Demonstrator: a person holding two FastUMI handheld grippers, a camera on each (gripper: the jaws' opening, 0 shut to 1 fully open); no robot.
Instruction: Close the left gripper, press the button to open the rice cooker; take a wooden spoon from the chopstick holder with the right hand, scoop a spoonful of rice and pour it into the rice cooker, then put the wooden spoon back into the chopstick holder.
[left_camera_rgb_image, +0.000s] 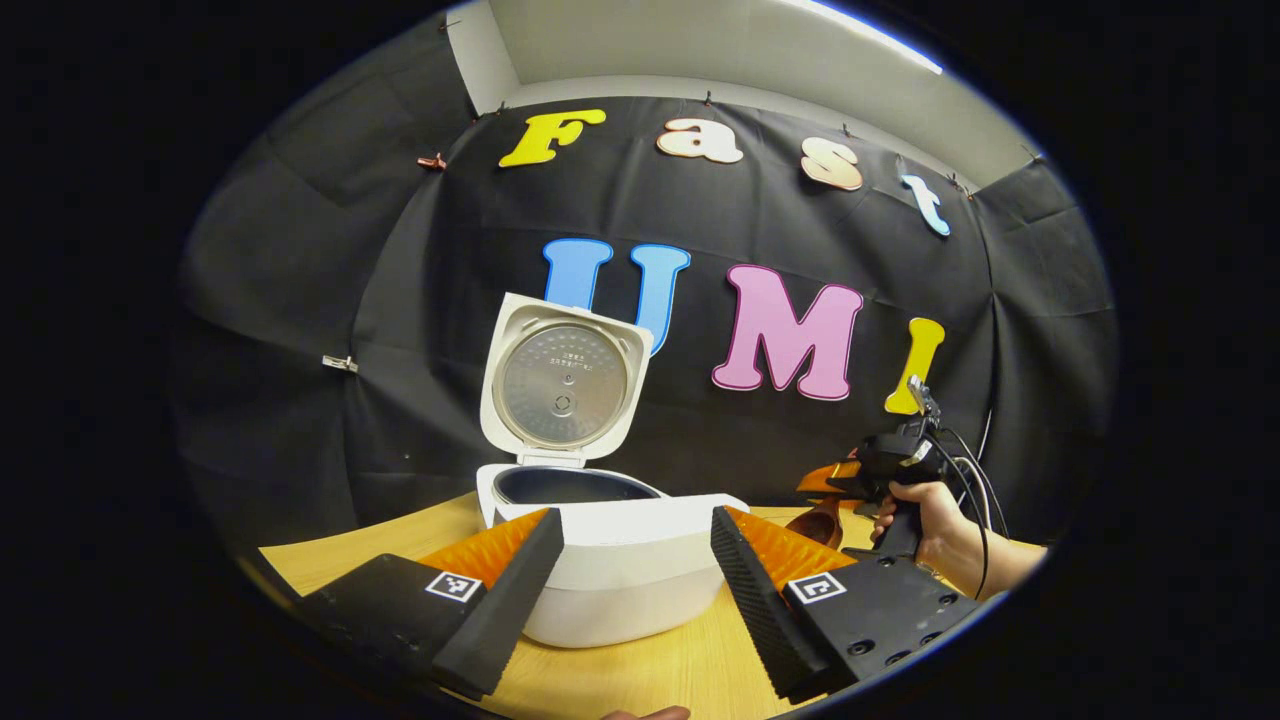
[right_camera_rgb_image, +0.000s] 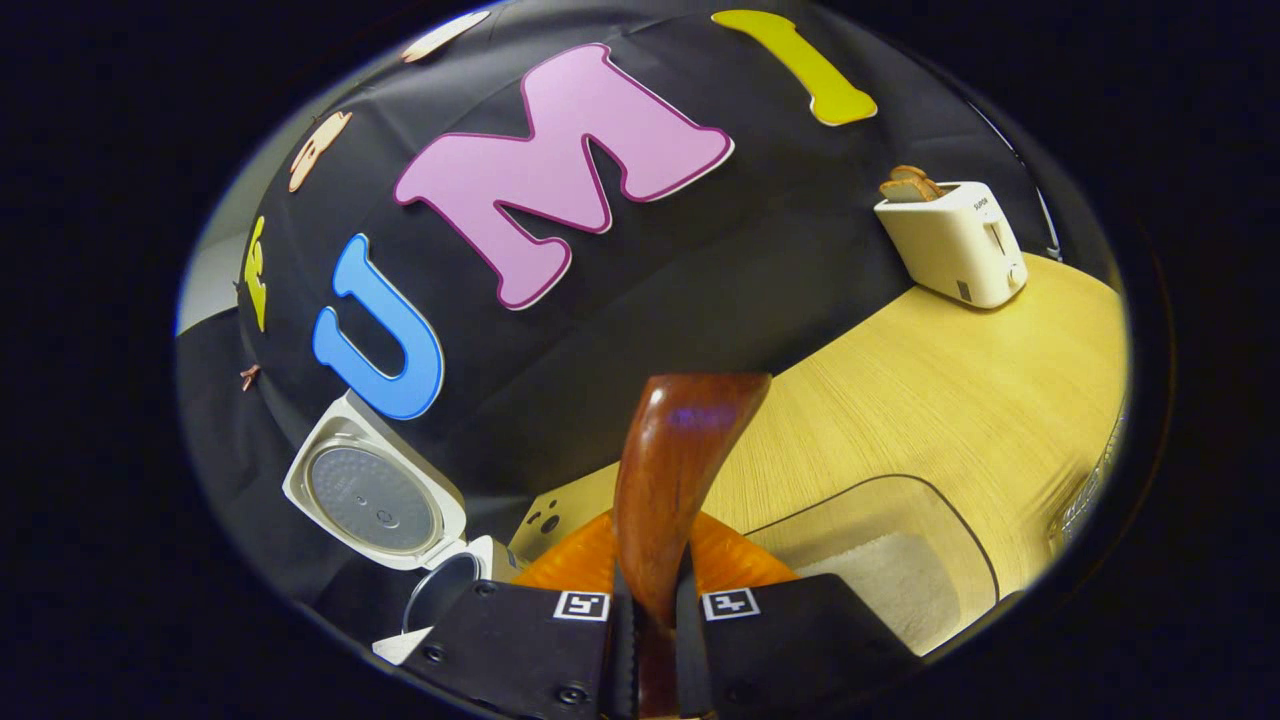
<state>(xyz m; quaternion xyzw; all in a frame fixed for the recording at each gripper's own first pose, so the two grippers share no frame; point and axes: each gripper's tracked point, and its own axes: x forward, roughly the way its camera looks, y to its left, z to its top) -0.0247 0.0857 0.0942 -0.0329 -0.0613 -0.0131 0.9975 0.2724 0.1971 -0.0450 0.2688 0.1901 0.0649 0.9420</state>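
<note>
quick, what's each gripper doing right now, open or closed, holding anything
Left gripper: open, holding nothing, fingers spread in front of the white rice cooker.
Right gripper: closed on the brown wooden spoon.

The left gripper view looked level and close at the open rice cooker (left_camera_rgb_image: 600, 540); the right gripper view, tilted, shared it at its lower left.

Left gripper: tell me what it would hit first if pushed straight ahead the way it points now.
Most likely the rice cooker. Its white body sits directly between the open fingers of the left gripper, lid raised behind. Depth is unclear, but nothing shows in between.
</note>
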